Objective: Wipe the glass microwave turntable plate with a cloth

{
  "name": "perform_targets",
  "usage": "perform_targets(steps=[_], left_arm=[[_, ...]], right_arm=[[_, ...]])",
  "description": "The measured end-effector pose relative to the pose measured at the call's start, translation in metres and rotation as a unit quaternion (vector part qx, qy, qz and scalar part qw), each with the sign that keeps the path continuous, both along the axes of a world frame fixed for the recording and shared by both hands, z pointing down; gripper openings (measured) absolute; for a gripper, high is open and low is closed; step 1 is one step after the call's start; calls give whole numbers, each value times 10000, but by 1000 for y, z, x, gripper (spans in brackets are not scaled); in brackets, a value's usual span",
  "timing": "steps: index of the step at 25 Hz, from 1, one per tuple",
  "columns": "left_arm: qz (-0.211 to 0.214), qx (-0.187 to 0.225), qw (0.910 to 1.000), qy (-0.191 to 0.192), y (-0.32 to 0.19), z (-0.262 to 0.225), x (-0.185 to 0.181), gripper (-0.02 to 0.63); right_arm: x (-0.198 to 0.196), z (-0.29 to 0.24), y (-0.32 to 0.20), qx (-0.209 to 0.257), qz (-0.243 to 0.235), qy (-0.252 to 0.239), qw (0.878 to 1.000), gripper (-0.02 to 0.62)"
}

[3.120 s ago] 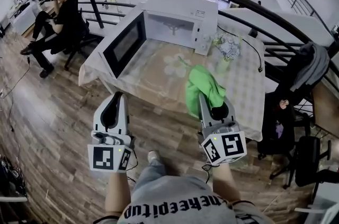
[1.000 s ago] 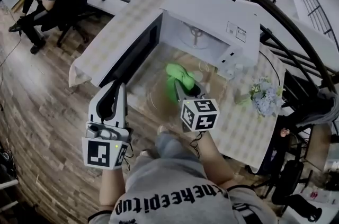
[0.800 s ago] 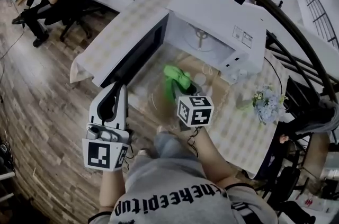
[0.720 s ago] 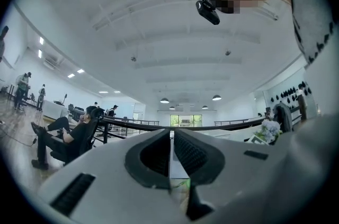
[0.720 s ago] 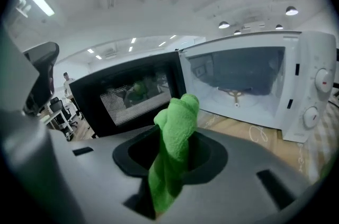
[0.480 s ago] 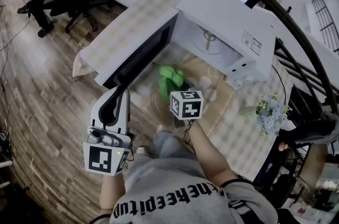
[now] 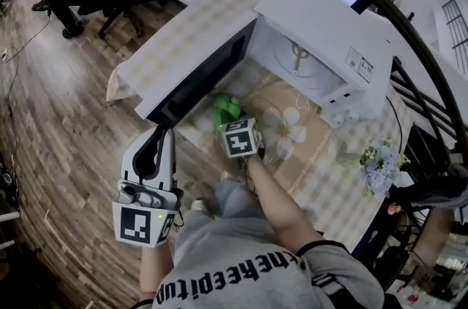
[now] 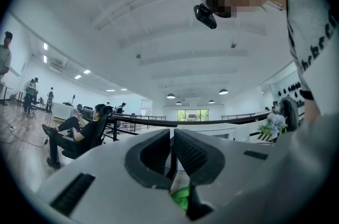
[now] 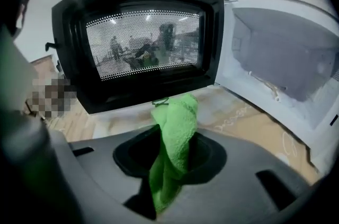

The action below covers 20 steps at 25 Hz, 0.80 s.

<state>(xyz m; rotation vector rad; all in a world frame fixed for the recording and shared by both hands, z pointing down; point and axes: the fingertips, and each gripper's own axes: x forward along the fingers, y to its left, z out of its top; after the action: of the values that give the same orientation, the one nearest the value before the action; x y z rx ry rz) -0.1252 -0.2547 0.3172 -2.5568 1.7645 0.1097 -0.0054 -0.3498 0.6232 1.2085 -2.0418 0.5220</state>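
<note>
Our right gripper (image 9: 170,157) is squeezed tight on the one green cloth (image 9: 177,122), which sticks up out of its jaws. Just ahead of it and a bit to the left stands the black door (image 9: 143,43) of the one white microwave (image 7: 322,23), swung wide open. Ahead and to the right is the open white box, so only a small strip of table (image 7: 329,169) lies between the cloth and the door. The one glass plate (image 7: 272,126) lies on the table under this gripper and just to its right. It is clear, so we see its round edge only faintly. The table edge is close behind the gripper. Our left gripper (image 7: 161,132) hangs off the table over the wood floor (image 7: 66,117) with lots of room around it, and its jaws are pressed together on nothing. Each of the two grippers has one marker cube. The label (image 7: 360,65) on the microwave front is too small to read. White letters on our shirt (image 7: 241,278) end in "pitup". One bunch of flowers (image 7: 380,163) stands far off to the right.
</note>
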Motion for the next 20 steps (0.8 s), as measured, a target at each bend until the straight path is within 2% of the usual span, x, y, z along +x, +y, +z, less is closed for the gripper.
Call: perform_targets(steps=[3,7,20], left_arm=[[55,22,10000,7,-3,-1,4,25],[162,48,9999,18,-4,-2,11,25],[319,69,9995,56,-2,-4,16,25]], right_arm=[[14,1,-3,-10,92,33,10000,110],[44,3,-8,-9,470,-58,9989,109],[139,6,-1,30,1393,218,9900,107]])
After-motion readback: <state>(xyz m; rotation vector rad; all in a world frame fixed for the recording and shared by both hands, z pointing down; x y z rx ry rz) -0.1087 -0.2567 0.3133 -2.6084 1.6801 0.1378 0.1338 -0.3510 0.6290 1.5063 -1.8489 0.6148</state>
